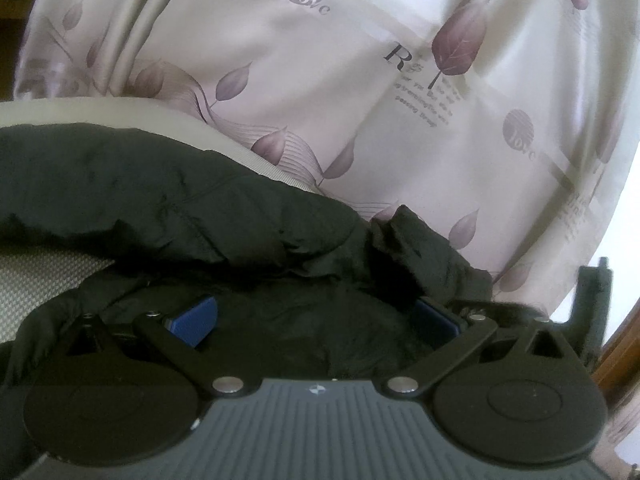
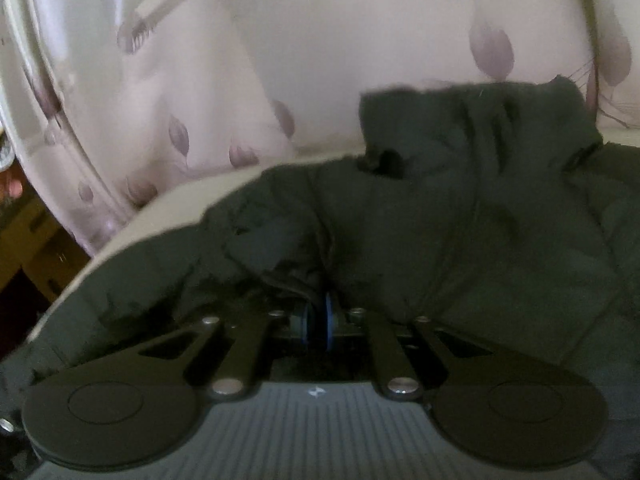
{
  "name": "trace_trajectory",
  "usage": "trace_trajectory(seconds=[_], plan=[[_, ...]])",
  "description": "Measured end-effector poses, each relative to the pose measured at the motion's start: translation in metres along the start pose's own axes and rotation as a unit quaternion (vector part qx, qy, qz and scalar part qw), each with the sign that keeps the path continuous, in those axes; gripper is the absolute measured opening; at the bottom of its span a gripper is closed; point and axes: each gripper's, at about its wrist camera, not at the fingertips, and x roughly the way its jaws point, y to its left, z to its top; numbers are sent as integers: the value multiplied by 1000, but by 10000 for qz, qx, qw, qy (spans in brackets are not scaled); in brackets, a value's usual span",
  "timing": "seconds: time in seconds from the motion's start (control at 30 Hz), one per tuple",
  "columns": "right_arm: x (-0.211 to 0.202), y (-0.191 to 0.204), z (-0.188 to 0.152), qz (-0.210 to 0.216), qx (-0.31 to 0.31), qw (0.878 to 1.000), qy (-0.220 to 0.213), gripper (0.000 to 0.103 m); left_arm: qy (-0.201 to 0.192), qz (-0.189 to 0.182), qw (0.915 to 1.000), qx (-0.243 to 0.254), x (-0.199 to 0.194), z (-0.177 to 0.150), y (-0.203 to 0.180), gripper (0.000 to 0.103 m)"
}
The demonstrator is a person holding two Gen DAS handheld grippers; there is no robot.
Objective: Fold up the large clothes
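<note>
A large dark puffy jacket [image 1: 200,208] lies bunched on a beige padded surface [image 1: 120,116]. In the left wrist view my left gripper [image 1: 316,320] has its blue pads [image 1: 196,320] wide apart, with a mound of jacket cloth between them; the pads do not visibly press on it. In the right wrist view the same jacket [image 2: 480,200] spreads to the right, its collar or cuff standing up at the back. My right gripper [image 2: 318,320] has its blue pads nearly together and pinches a thin fold of the jacket's cloth.
A pale satin cloth with purple leaves and "love" print [image 1: 360,80] hangs behind the jacket in both views. A grey woven surface [image 1: 40,284] shows at the left. Brown wood [image 1: 620,360] lies at the right edge, and a dark upright part [image 1: 592,292] stands nearby.
</note>
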Motion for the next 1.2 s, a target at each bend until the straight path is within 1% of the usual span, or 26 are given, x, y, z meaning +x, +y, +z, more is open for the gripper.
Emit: trace_trajectory(seconds=[0.13,0.2,0.3,0.33,0.43,0.5,0.53,0.57,0.6,0.67,0.7,0.73,0.83,0.9,0.97,1.0,1.1,1.13,1.2], plan=[[7,8,-3,-164,-297,9994,68,8,249,-60,9996,82,-3,11,0,103],[8,16,-3,-302,-543,9981,48,8,191,-4,9998,84,-14,18,4,103],[10,29,-7,-555,-882,9946,13,8,174,132,9996,-182,-36,34,23,103],[12,32,-8,-632,-982,9932,2,8,181,207,9993,-265,-44,38,32,103],[11,40,-11,-775,-1171,9901,-39,10,226,625,9965,-510,-68,49,62,103],[6,41,-11,-825,-1169,9897,-81,12,265,884,9928,-768,-85,52,84,103],[2,43,-11,-860,-1095,9901,-153,15,289,978,9911,-853,-92,53,94,103],[-8,44,-12,-816,-901,9921,-317,22,318,1045,9895,-950,-100,54,104,103],[-22,44,-13,-626,-647,9946,-509,28,332,1081,9883,-1021,-105,56,112,103],[-45,49,-20,-130,-426,9962,-742,67,374,1172,9854,-1180,-116,59,128,103],[-53,54,-22,13,-470,9957,-799,73,425,1191,9835,-1295,-118,60,137,103],[-64,61,-28,125,-611,9942,-878,76,481,1175,9810,-1468,-120,61,146,103],[-86,78,-42,257,-1127,9886,-963,76,544,1106,9718,-2010,-119,64,173,102],[-96,83,-50,261,-1259,9870,-961,76,415,1049,9690,-2199,-117,69,184,102],[-102,83,-55,365,-1215,9878,-906,76,363,1131,9655,-2315,-115,76,191,102],[-107,82,-56,376,-1170,9883,-902,76,359,1110,9629,-2434,-112,77,194,102],[-117,79,-60,415,-1059,9896,-880,76,197,1032,9514,-2895,-110,82,205,102],[-119,78,-61,410,-991,9903,-886,76,156,1026,9492,-2971,-109,83,208,102],[-122,74,-62,444,-805,9919,-877,76,69,1087,9481,-2988,-106,86,210,96]])
